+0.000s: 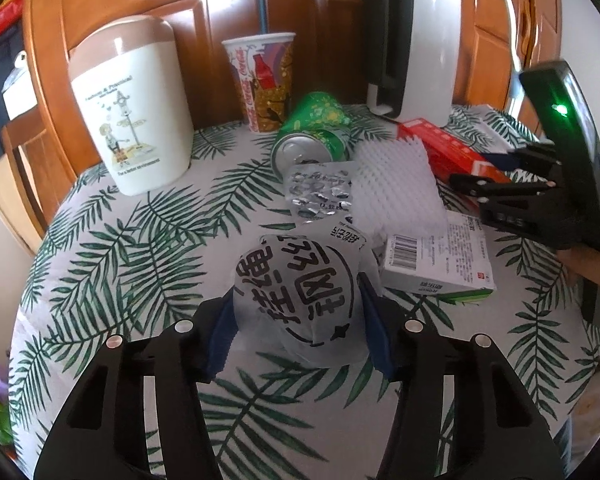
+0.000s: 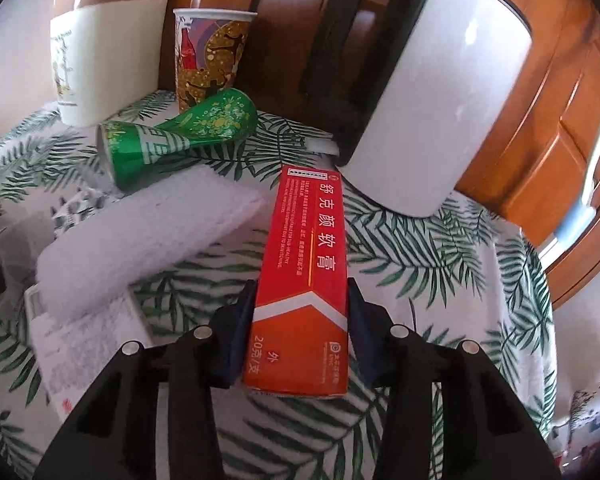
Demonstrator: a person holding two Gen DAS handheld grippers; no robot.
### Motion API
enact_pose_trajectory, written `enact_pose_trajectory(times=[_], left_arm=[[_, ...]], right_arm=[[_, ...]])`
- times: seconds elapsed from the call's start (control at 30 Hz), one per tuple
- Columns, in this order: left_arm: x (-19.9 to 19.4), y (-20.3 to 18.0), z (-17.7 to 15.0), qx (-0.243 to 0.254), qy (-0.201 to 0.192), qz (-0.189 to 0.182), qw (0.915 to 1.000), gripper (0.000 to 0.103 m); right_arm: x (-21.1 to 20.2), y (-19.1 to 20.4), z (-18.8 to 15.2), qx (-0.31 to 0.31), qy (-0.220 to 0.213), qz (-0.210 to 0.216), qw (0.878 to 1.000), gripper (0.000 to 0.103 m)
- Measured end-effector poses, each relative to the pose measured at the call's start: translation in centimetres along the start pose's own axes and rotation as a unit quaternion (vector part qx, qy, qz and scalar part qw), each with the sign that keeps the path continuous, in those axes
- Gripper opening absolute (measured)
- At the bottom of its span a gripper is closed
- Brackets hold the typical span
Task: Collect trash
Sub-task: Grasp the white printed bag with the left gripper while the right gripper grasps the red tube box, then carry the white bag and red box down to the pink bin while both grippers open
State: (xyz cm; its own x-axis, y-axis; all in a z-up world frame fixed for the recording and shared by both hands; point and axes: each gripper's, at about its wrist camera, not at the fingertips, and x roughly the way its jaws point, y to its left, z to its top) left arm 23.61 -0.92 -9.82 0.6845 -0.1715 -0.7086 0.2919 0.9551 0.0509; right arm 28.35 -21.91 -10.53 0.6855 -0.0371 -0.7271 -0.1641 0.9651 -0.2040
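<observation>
Left jaws pinch the crumpled wrapper (image 1: pixel 300 296) mid-counter (image 1: pixel 112 240); right jaws clamp the red box (image 2: pixel 304 292) just beside the kettle (image 2: pixel 432 92). Risks: the soft wrapper may slip on lift, and the long box may pivot and clip the kettle or the can (image 2: pixel 172 140).

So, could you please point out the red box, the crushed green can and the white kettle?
red box (image 2: pixel 308 264): right wrist view, on its printed top face.
crushed green can (image 1: pixel 316 128): left wrist view, on its dented side.
white kettle (image 2: pixel 440 92): right wrist view, on its white body.
</observation>
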Motion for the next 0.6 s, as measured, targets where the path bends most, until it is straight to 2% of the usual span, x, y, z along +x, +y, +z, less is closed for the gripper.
enact_pose_trajectory(times=[0.33, 0.6], left_arm=[[-3.1, -0.1, -3.4, -0.004, -0.008, -0.006, 0.9999, 0.054], [-7.6, -2.4, -7.1, 0.004, -0.028, -0.027, 0.9992, 0.054]], right_arm=[[-5.4, 0.5, -4.8, -0.009, -0.019, 0.023, 0.999, 0.043], [-11.5, 2.1, -9.8, -0.008, -0.052, 0.037, 0.998, 0.042]])
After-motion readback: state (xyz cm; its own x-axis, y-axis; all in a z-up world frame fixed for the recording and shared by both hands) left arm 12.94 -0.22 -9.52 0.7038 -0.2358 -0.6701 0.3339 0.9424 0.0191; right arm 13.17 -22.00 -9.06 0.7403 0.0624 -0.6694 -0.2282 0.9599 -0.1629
